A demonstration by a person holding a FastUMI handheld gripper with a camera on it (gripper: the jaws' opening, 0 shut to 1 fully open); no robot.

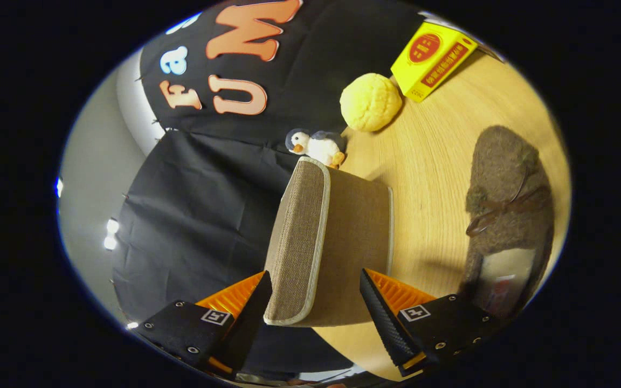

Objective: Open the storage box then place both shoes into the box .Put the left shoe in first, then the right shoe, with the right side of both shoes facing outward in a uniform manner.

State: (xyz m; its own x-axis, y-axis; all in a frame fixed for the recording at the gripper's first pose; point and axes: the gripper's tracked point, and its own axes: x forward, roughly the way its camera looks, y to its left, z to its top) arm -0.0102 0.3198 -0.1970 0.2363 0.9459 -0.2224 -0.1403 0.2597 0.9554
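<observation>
The view is rolled sideways, so the wooden table [429, 161] runs up the side of the right finger. The storage box [353, 226], brown fabric with pale trim, stands on it, and its lid [297, 237] is down and faces the left finger. My gripper [315, 272] is open, with the box's near corner between its fingers. The left fingertip [259, 296] lies against the lid's face and the right fingertip [375, 302] is in front of the box's side wall. One brown fuzzy shoe [504, 183] with a dark bow lies on the table past the right finger.
Beyond the box stand a small penguin plush [316, 144], a yellow bun-shaped ball [370, 102] and a yellow carton [432, 59]. Bare wood lies between the box and the shoe. The booth's black cloth wall hangs beyond the lid side.
</observation>
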